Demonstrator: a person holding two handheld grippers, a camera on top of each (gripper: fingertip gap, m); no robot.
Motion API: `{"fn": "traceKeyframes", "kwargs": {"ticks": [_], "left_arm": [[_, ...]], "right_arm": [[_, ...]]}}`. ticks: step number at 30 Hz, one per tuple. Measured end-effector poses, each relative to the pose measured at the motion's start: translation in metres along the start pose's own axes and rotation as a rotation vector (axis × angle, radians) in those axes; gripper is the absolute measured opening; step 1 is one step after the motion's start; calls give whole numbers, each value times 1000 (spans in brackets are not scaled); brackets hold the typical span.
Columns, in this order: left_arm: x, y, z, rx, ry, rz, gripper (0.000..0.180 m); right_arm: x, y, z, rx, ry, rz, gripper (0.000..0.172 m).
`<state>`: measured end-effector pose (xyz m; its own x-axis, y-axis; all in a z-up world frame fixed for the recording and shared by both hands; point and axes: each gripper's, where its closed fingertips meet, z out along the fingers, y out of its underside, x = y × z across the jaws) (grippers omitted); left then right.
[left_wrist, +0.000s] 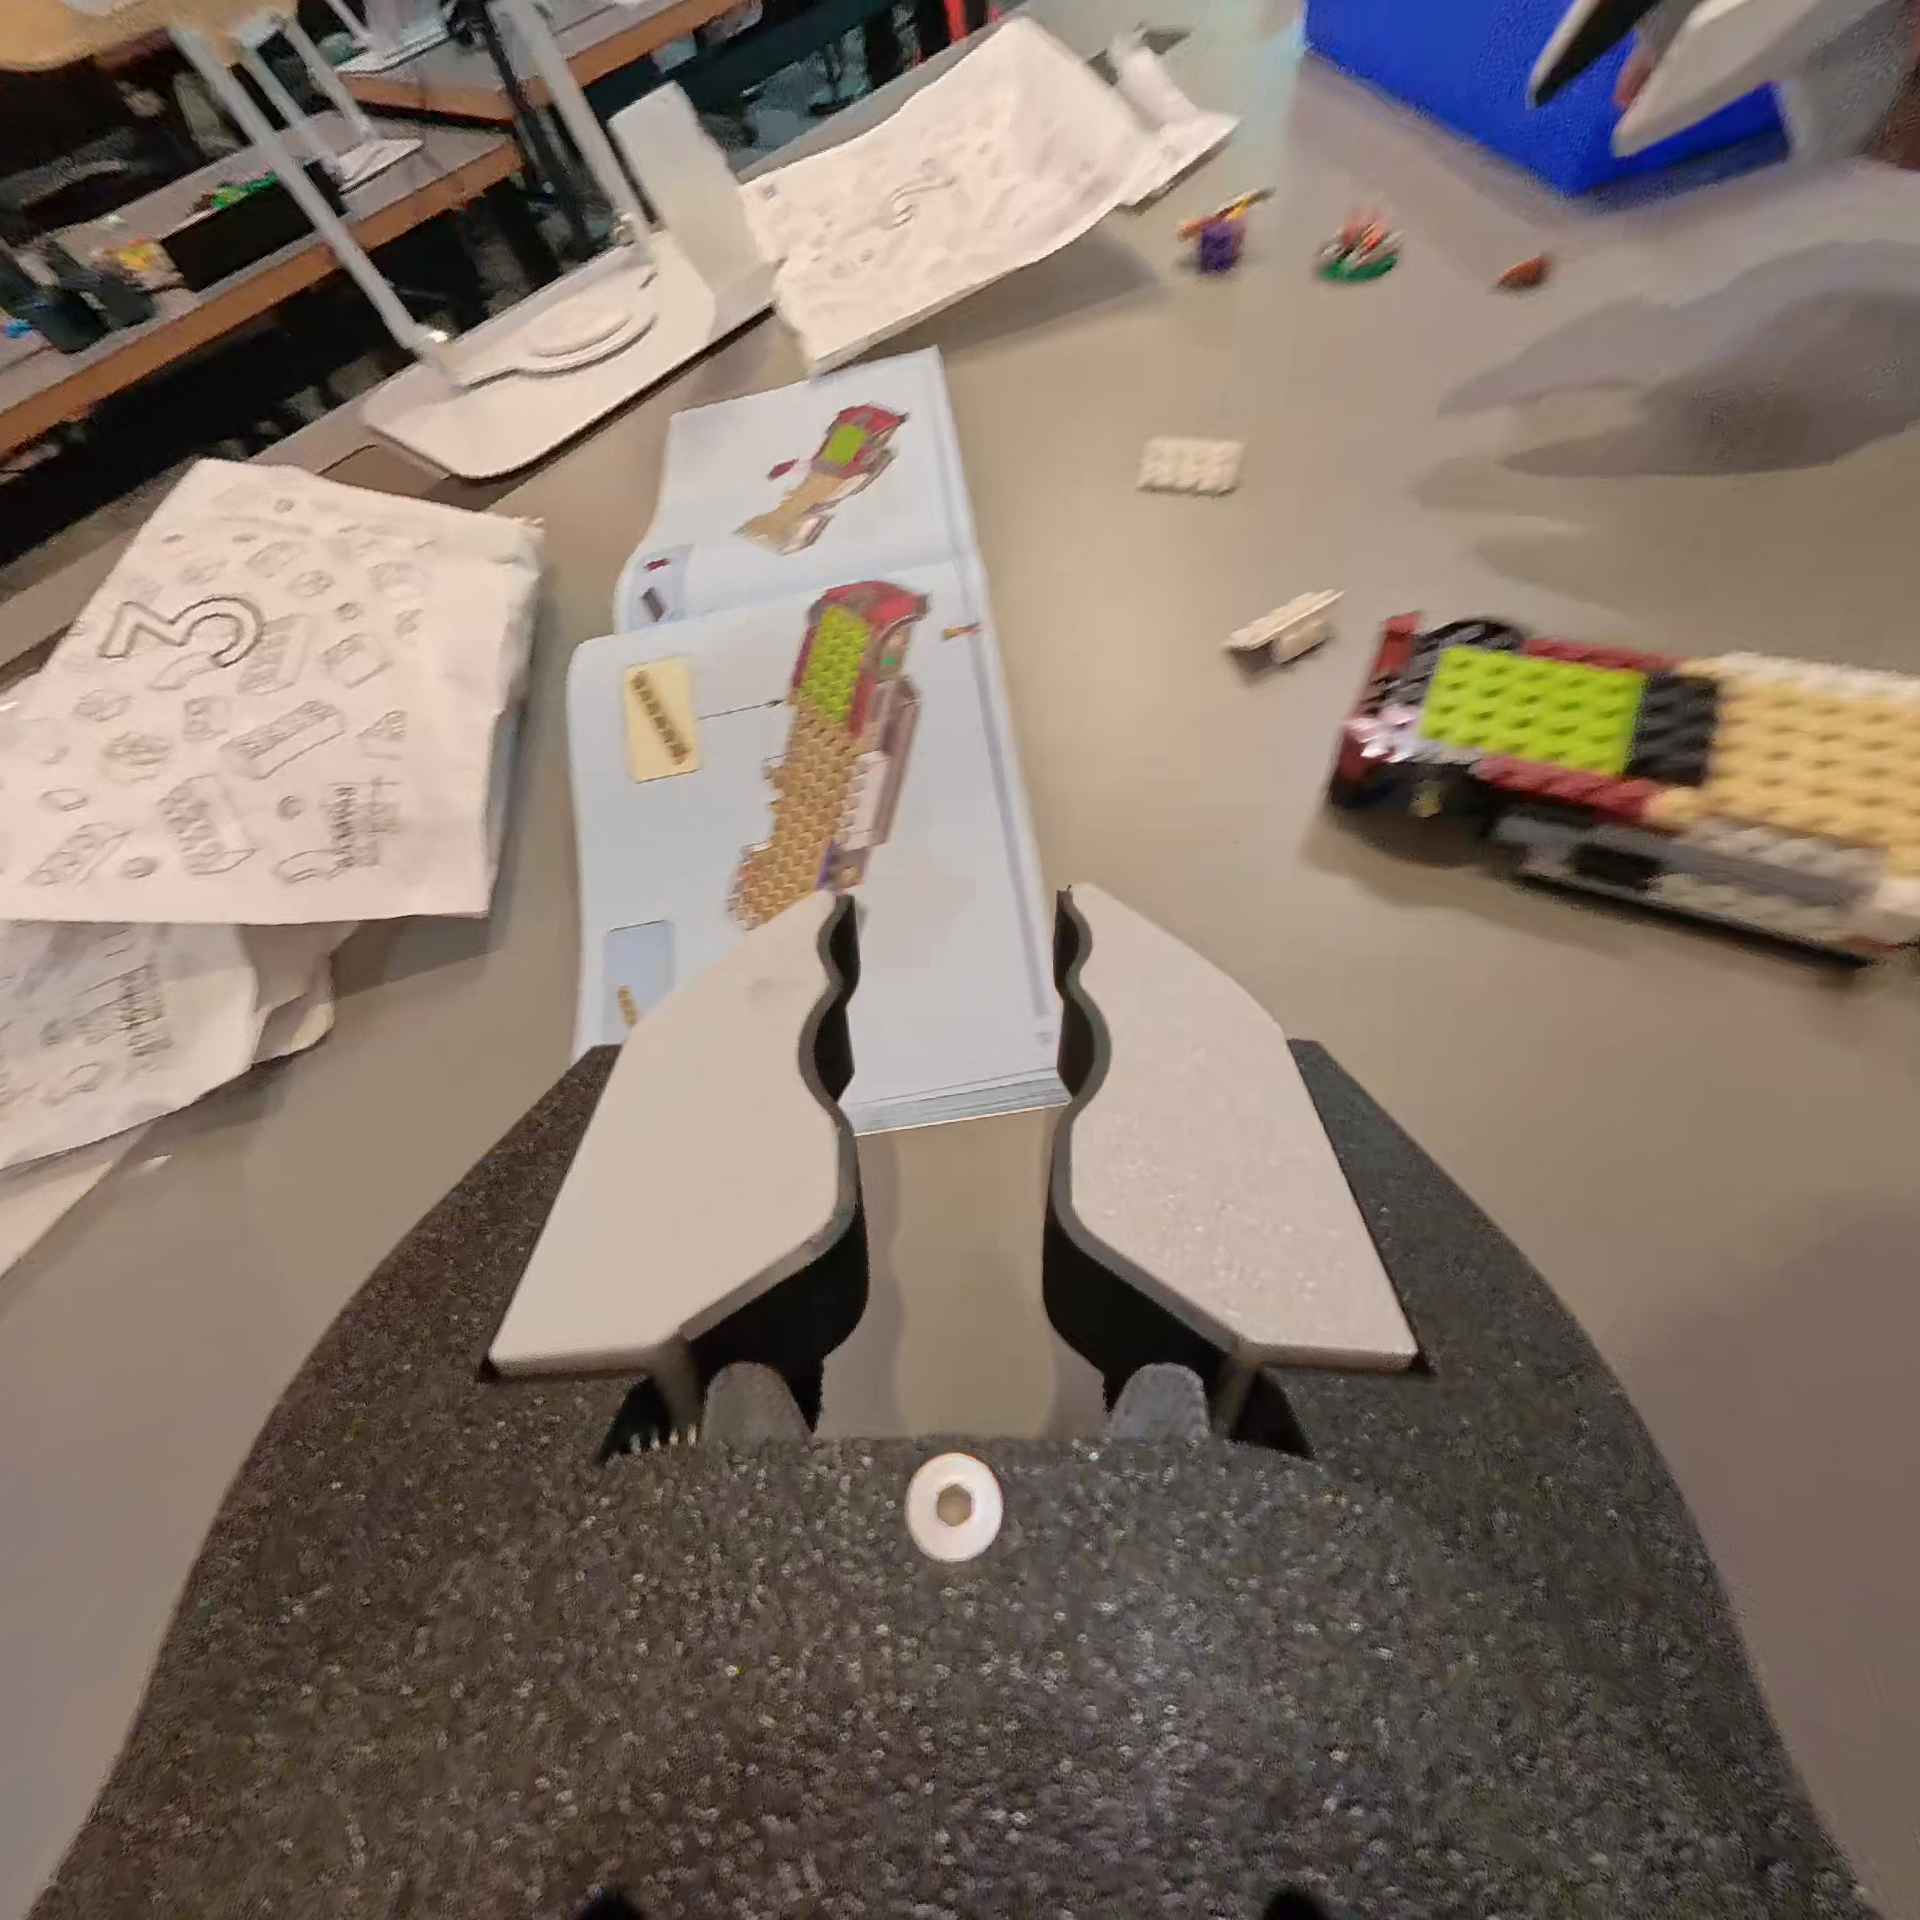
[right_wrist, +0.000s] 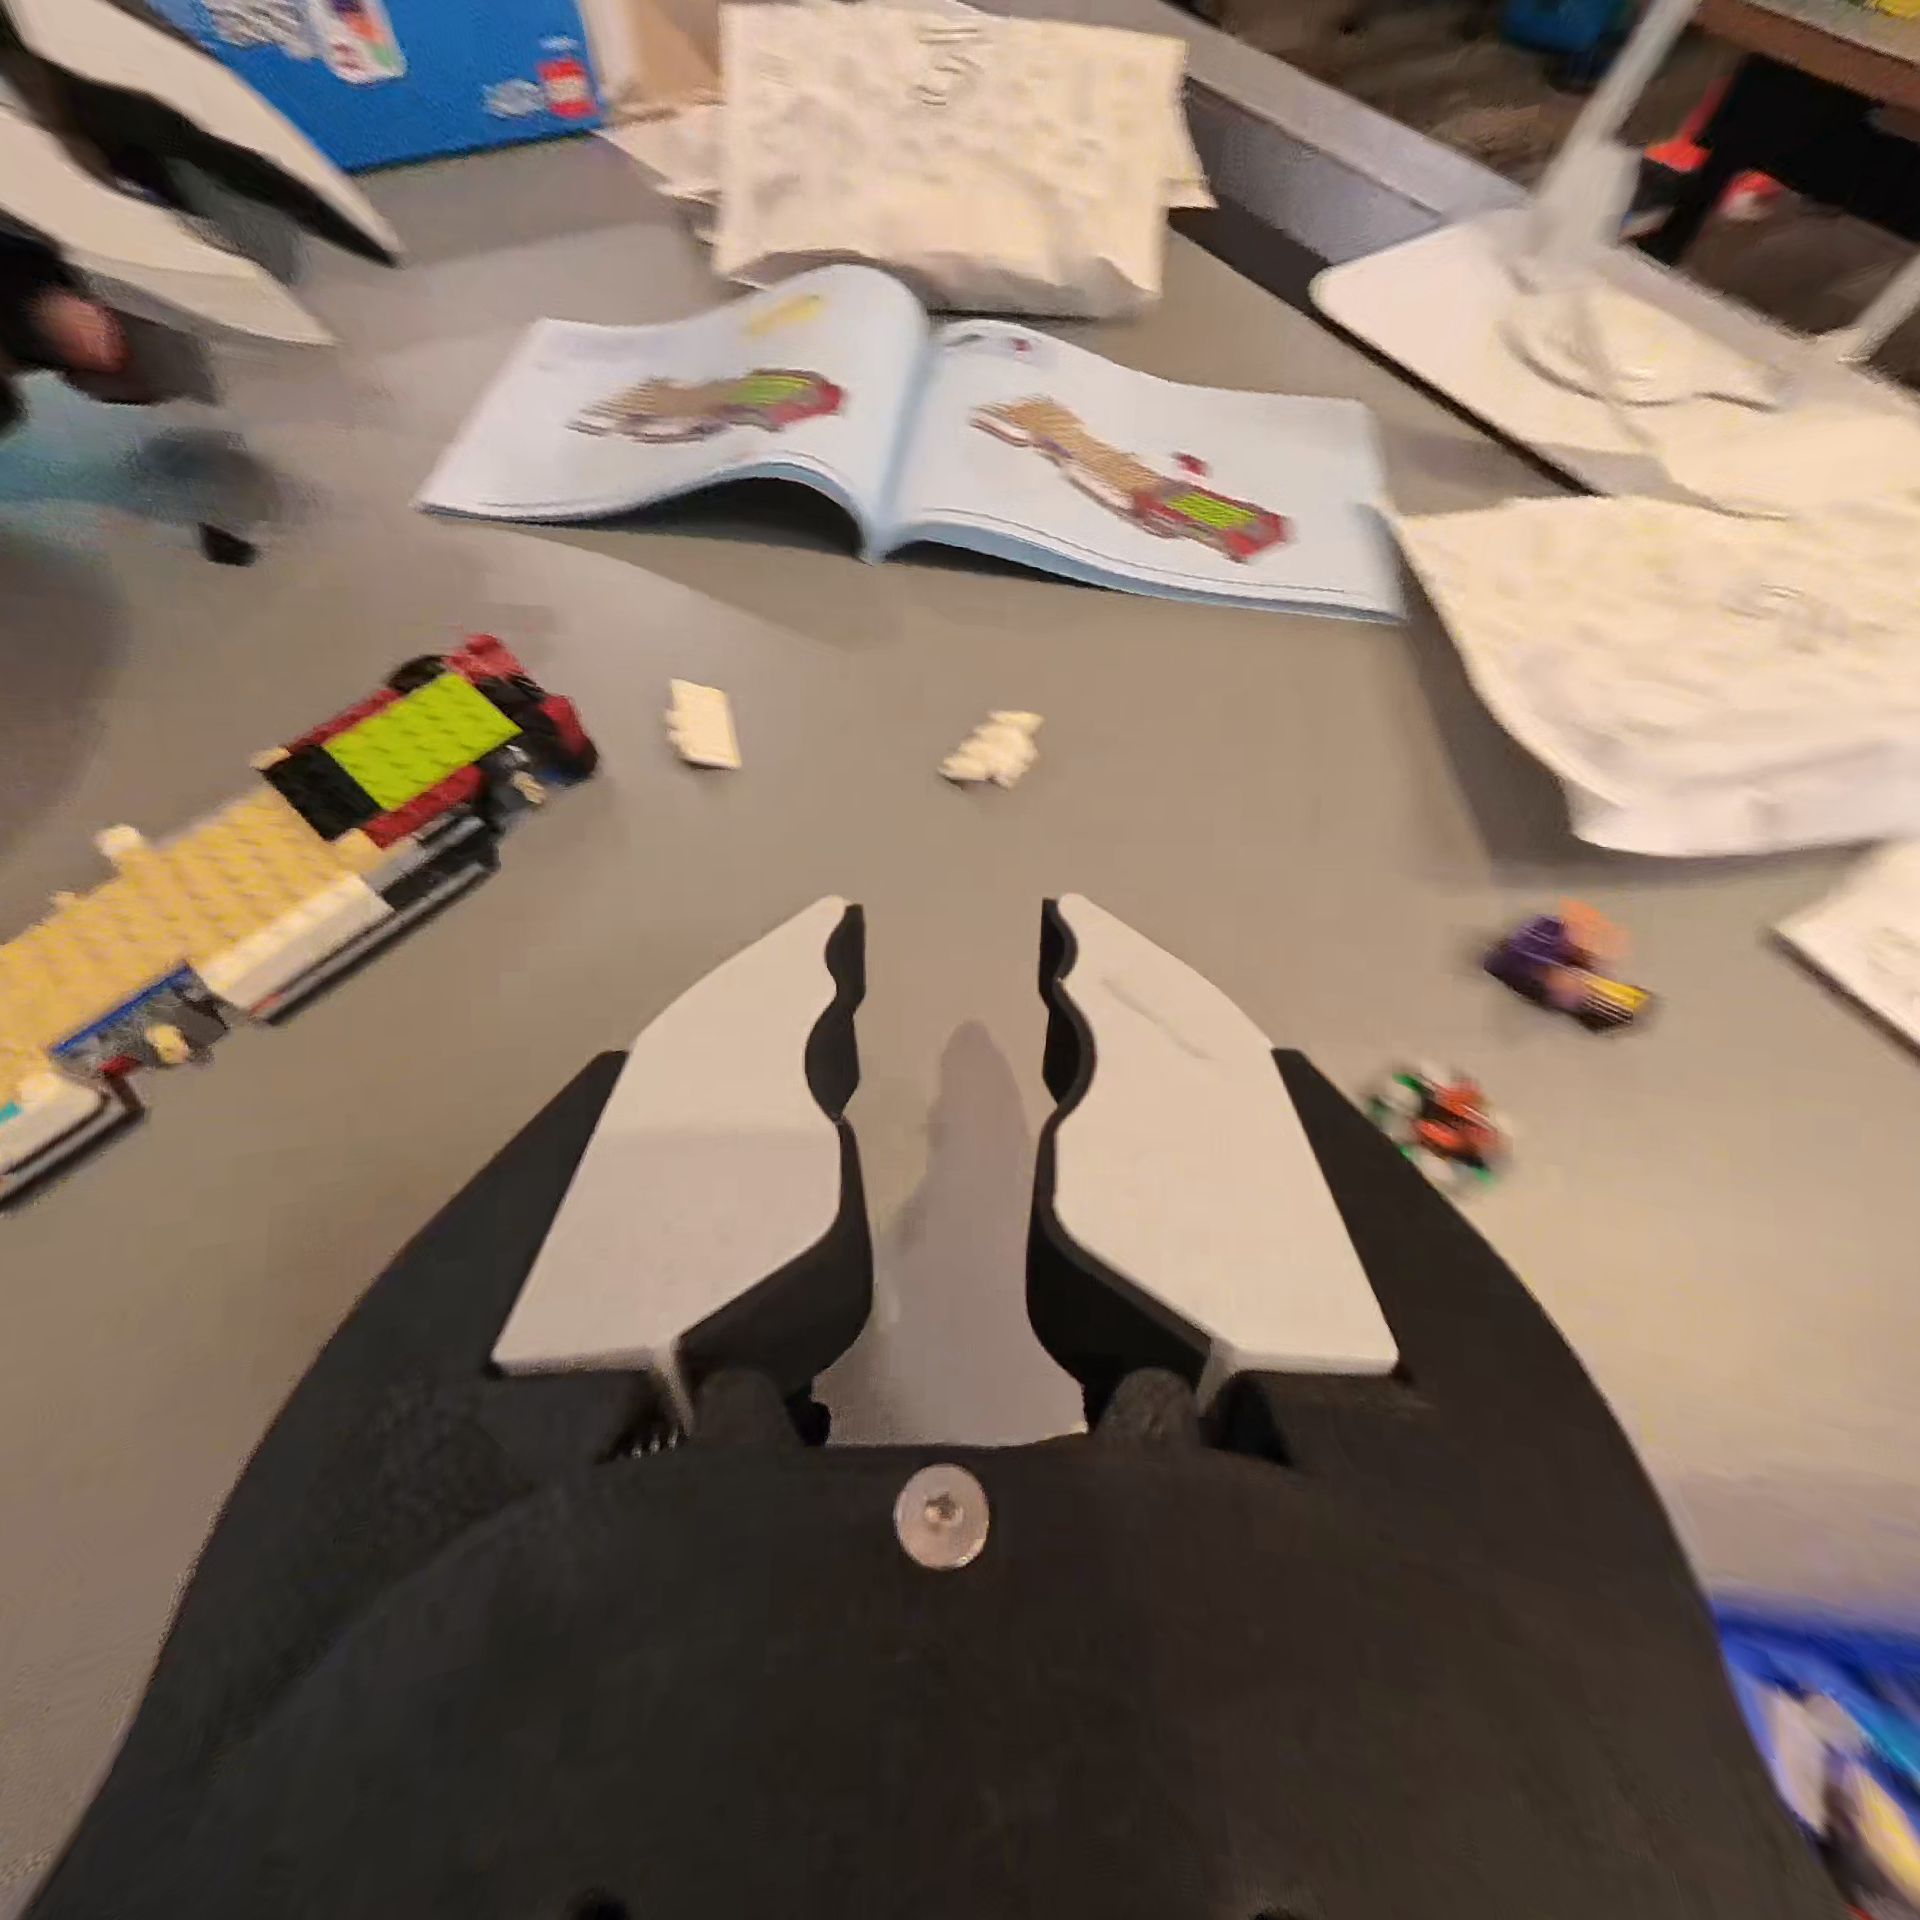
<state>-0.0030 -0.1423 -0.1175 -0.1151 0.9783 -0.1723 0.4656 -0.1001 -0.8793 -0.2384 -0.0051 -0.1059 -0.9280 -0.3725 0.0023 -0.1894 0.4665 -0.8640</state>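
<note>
Both tongs are released, holding nothing. The left gripper (left_wrist: 954, 914) hangs over the instruction booklet (left_wrist: 935, 727). The right gripper (right_wrist: 951, 914) hangs past the booklet, near loose cream bricks (right_wrist: 992, 746) and the half-built brick model (right_wrist: 312, 831).

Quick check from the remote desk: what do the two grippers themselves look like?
Both match: the left gripper and right gripper each have two pale grey, flat fingers with wavy black inner edges, set in a rough black body. A white washer sits on the left body, a metal screw on the right. No cables or sleeves show.
</note>
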Motion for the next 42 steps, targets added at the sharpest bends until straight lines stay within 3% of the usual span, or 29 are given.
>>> {"fn": "traceKeyframes", "kwargs": {"ticks": [3, 6, 28, 42], "left_arm": [[-12, 10, 10, -10, -16, -5, 37], [-11, 12, 11, -26, -28, 12, 37], [-2, 21, 18, -100, -11, 83, 37], [8, 20, 15, -89, 10, 101, 39]], "right_arm": [[-25, 9, 39, -20, -103, 40, 32], [-31, 10, 54, -57, -112, 22, 33], [-28, 10, 61, -80, -148, 97, 19], [-37, 11, 61, -87, -157, 24, 16]]}}
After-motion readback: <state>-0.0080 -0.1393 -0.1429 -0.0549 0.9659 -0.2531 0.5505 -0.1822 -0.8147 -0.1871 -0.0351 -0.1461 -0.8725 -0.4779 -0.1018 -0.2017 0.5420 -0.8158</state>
